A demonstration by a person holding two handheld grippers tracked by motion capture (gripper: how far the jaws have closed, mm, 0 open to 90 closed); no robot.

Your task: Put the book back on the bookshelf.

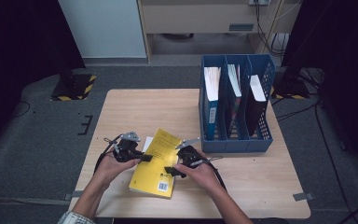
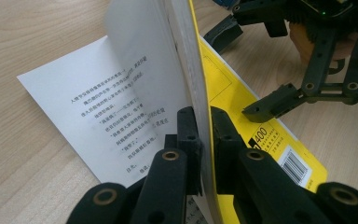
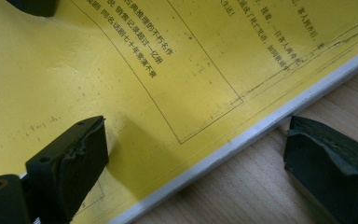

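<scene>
A yellow paperback [image 1: 154,163] lies near the table's front edge, barcode toward the person. My left gripper [image 1: 144,157] is shut on its left side. In the left gripper view the jaws [image 2: 204,123] pinch the thick block of pages [image 2: 186,70] and the yellow cover [image 2: 223,88], raised on edge above a white printed page [image 2: 98,107] that lies flat on the wood. My right gripper [image 1: 172,171] is open at the book's right edge. One of its pads [image 3: 81,144] hovers over the yellow cover [image 3: 121,70], the other over the bare table.
A blue three-slot file rack [image 1: 237,144] stands at the back right of the wooden table [image 1: 135,107], with upright books or folders in its slots. It is close behind the right hand. Bare wood lies left of and behind the book.
</scene>
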